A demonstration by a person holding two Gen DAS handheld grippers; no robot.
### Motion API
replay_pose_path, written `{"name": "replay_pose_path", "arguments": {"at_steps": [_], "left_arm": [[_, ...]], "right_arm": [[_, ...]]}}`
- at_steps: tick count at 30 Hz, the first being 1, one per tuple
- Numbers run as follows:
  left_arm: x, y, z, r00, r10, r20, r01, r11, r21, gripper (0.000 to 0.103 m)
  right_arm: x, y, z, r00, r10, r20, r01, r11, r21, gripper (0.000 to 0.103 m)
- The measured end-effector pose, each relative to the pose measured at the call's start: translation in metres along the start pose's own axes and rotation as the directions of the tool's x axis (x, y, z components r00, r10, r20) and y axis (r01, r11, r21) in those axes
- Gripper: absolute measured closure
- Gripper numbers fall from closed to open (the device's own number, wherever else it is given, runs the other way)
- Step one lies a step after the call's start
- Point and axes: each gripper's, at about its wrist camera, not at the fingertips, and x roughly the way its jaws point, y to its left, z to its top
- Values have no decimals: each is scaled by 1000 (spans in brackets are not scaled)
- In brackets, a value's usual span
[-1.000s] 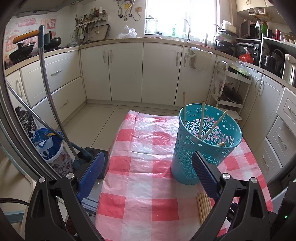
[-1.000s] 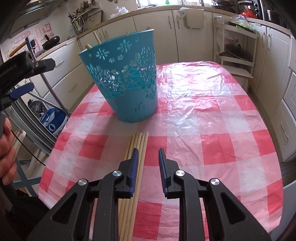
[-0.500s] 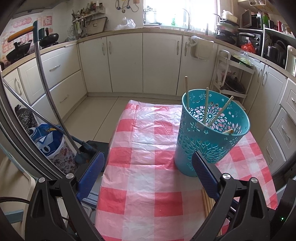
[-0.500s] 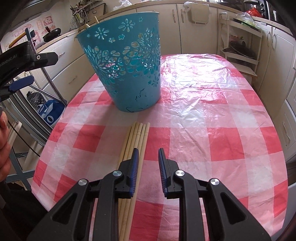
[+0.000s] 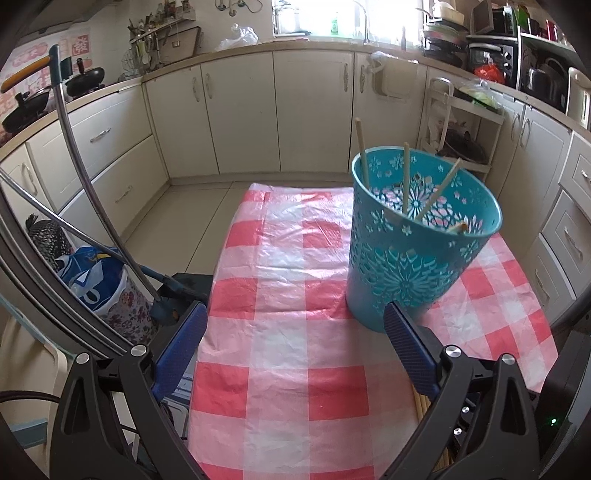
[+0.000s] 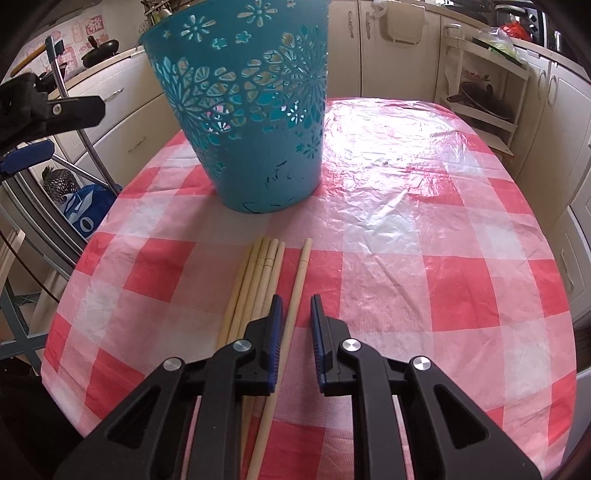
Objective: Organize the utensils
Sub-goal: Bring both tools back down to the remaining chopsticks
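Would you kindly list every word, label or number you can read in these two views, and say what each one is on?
No text reads with certainty.
Red poster on the wall behind the stove: one large white Chinese character, too blurred to read.
Pink posters in the right wrist view: figures or characters, too small to read.
Blue bag on the floor: white markings, not legible.
Teal basket: flower cutouts only, no words.

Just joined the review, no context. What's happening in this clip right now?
A person with a gripper in each hand is sorting chopsticks into a teal basket on a checked tablecloth. The right gripper is closing around a single chopstick, set apart from the bundle lying beside it; the pads do not yet press on it. The left gripper is open and empty, next to the basket, which already holds several chopsticks.
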Motion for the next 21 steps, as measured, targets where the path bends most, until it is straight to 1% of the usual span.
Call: {"name": "replay_pose_path", "arguments": {"at_steps": [3,4,6,7,9,13,18,21], "left_arm": [[14,-10,-13,997,-28,-77,30,999,34,11],[20,-15,-19,993,-45,-108,49,998,41,11],[33,-23,-33,981,-81,-175,89,995,41,11],[41,-29,-41,972,-101,-213,111,993,37,11],[50,-39,-52,961,-113,-252,127,991,43,11],[58,-56,-65,961,-74,-265,105,989,102,11],[62,-60,-68,957,-83,-278,113,989,95,11],[61,-59,-68,957,-86,-276,116,989,94,11]], "right_arm": [[0,-1,0,1000,-12,-4,12,1000,-14,94],[0,-3,0,1000,-9,-7,9,1000,-9,95],[-1,-8,0,1000,-7,-8,7,1000,2,95],[-1,-10,0,1000,-3,-9,3,1000,8,95],[-2,-13,0,1000,5,-10,-5,1000,16,95],[-2,-19,0,1000,18,-12,-18,1000,23,95],[-2,-25,0,999,32,-13,-31,999,30,95],[-3,-25,-1,999,35,-13,-35,999,29,95]]}}
